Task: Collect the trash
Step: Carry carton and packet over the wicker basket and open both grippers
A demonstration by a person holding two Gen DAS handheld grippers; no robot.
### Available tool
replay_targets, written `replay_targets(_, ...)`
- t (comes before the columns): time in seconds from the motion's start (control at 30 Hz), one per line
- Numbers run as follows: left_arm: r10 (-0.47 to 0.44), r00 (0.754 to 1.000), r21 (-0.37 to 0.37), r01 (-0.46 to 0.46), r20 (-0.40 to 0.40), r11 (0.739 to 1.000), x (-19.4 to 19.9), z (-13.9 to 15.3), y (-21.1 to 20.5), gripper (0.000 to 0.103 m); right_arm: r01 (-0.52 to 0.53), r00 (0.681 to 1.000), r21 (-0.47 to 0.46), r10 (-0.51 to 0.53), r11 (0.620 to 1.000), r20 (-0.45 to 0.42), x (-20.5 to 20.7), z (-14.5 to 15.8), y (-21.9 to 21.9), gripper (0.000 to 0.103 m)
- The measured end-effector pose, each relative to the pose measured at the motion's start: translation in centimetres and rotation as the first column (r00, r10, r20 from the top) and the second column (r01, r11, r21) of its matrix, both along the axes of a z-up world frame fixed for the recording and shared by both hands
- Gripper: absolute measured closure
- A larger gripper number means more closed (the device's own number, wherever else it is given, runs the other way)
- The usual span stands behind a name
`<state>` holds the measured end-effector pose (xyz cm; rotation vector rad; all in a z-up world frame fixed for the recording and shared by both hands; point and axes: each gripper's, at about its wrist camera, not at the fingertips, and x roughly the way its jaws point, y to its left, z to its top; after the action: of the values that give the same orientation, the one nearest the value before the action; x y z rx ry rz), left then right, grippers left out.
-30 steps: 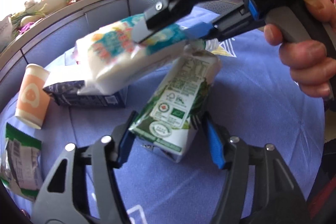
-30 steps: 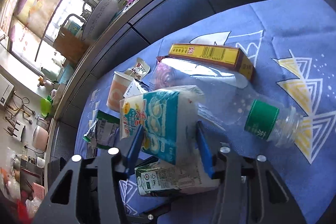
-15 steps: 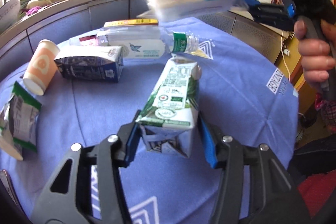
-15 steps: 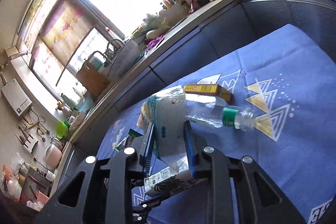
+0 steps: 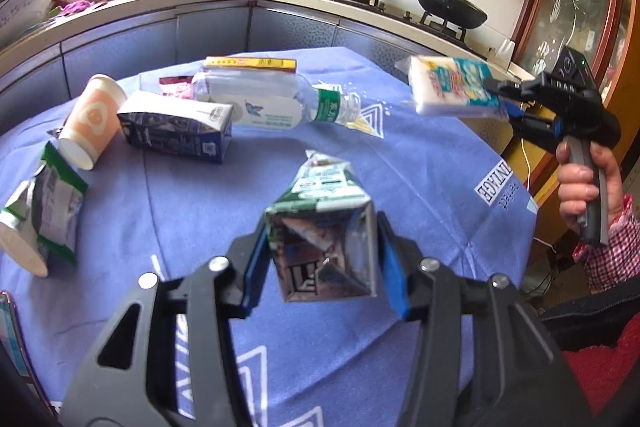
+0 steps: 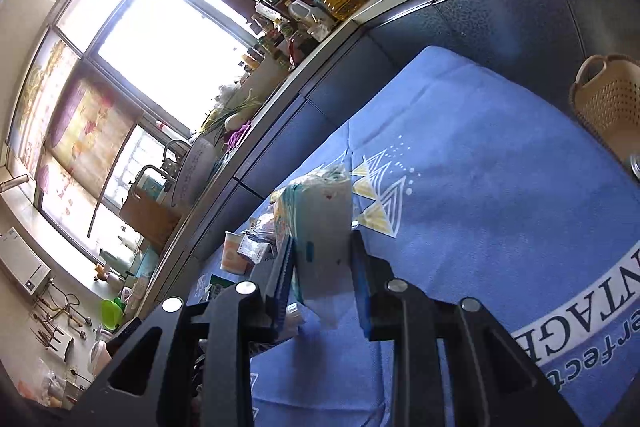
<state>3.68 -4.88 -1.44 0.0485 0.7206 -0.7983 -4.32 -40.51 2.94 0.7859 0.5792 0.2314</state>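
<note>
A green and white drink carton [image 5: 324, 195] sits between the blue pads of my left gripper [image 5: 324, 255]. It is raised off the blue tablecloth [image 5: 420, 167] with its bottom tipped toward the camera. The jaws are closing, and both pads press on its sides. My right gripper [image 5: 504, 107] is held by a hand at the right, near the table's edge, shut on a soft white pack with teal print [image 5: 452, 91]. In the right wrist view the same pack [image 6: 316, 211] stands squeezed in the right gripper [image 6: 322, 267], above the cloth.
Lying on the cloth are a paper cup [image 5: 90, 119], a dark blue carton [image 5: 176, 127], a clear bottle [image 5: 272, 103], a yellow box [image 5: 250, 63] and a green-white wrapper [image 5: 48, 203]. A beige basket [image 6: 608, 103] stands beyond the table's far right edge. Kitchen counters ring the table.
The right gripper closed tighter on the white pack and carried it from above the table's middle to the right edge. The left gripper closed on the green carton and lifted it, tipping its bottom toward the camera.
</note>
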Motion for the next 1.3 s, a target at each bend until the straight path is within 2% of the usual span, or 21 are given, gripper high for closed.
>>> replay_targets(0.43,-0.046,0.999,-0.04,0.046,0.015,0.998,0.7,3.9,-1.7,0.057,0.017,0.999,0.019,-0.018,1.0,0.047,-1.3,0.0,-1.3,0.075)
replay_targets(0.53,-0.086,0.996,-0.045,0.087,0.031,0.995,1.3,5.3,-3.5,0.057,0.049,0.997,0.018,-0.05,0.999,0.065,-2.1,0.4,-2.7,0.075)
replay_targets(0.63,-0.15,0.987,-0.049,0.153,0.064,0.987,1.5,7.2,-7.1,0.057,0.112,0.99,0.017,-0.113,0.994,0.082,-3.5,0.6,-5.2,0.075)
replay_targets(0.8,-0.273,0.955,-0.05,0.28,0.119,0.959,1.7,10.0,-16.3,0.057,0.283,0.955,0.016,-0.283,0.959,0.086,-6.7,-0.2,-11.6,0.075)
replay_targets(1.0,-0.403,0.909,-0.052,0.41,0.109,0.91,3.2,11.4,-30.9,0.057,0.522,0.853,-0.073,-0.518,0.85,0.073,-10.2,-2.1,-20.0,0.075)
replay_targets(1.1,-0.449,0.889,-0.033,0.454,0.091,0.89,3.7,10.8,-38.4,0.057,0.586,0.81,-0.116,-0.585,0.802,0.042,-10.8,-3.8,-23.5,0.075)
replay_targets(1.2,-0.476,0.877,0.009,0.476,0.064,0.879,3.9,9.1,-45.2,0.057,0.604,0.789,-0.175,-0.614,0.777,-0.002,-10.4,-6.2,-25.6,0.075)
replay_targets(1.3,-0.486,0.874,0.068,0.484,0.02,0.872,4.0,6.1,-51.0,0.057,0.6,0.779,-0.22,-0.624,0.769,-0.059,-9.6,-9.1,-27.1,0.075)
